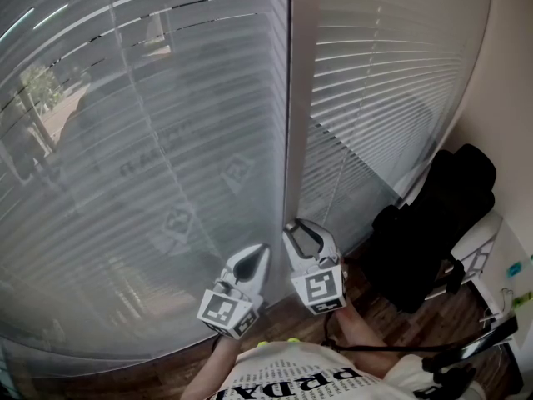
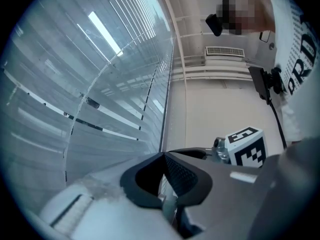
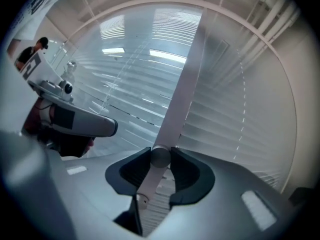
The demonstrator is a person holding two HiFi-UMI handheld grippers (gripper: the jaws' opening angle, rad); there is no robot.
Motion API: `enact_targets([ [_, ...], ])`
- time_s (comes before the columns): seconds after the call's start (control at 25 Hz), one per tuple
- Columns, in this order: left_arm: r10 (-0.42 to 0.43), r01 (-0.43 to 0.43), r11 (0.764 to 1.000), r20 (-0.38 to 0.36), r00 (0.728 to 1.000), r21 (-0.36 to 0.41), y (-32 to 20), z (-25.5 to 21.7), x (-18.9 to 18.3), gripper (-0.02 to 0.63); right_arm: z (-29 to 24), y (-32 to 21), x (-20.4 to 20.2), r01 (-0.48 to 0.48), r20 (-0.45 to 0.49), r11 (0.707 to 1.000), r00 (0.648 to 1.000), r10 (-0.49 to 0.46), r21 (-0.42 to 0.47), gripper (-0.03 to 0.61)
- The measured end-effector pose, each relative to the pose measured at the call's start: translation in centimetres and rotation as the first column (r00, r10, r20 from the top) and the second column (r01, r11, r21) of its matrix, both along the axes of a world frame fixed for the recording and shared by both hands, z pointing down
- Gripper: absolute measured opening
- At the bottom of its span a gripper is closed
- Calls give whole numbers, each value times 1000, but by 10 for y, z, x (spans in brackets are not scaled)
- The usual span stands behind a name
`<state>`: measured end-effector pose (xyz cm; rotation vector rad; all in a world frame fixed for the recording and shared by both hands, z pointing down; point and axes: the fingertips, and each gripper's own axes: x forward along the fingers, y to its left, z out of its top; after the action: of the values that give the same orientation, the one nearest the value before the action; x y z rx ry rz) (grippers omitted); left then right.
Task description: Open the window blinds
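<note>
Two slatted blinds cover the window, a wide left blind (image 1: 150,140) and a right blind (image 1: 383,73), with a pale upright frame (image 1: 290,98) between them. Most slats lie shut; a few gaps show near the top. My right gripper (image 1: 296,227) points at the foot of the frame. Its jaws press from both sides on the round grey blind wand (image 3: 160,157), which runs down between them. Close on its left, my left gripper (image 1: 263,248) has its fingertips together, and I see nothing held in it. Its own view shows the left blind (image 2: 90,84) and the right gripper's marker cube (image 2: 246,146).
A black chair (image 1: 433,223) stands right of the grippers, in front of the right blind. A white desk edge (image 1: 491,240) and a plain wall (image 1: 508,98) close the right side. Dark wood floor (image 1: 391,323) lies below.
</note>
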<state>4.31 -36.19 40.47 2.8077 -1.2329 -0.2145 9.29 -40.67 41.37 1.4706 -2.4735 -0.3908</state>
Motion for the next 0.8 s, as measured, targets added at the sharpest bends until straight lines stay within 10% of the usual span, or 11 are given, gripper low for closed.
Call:
enact_targets([
  [0.8, 20, -19, 999, -21, 1000, 26, 0, 1, 0, -8, 3, -6, 9, 34, 362, 987, 932, 25, -156, 133],
])
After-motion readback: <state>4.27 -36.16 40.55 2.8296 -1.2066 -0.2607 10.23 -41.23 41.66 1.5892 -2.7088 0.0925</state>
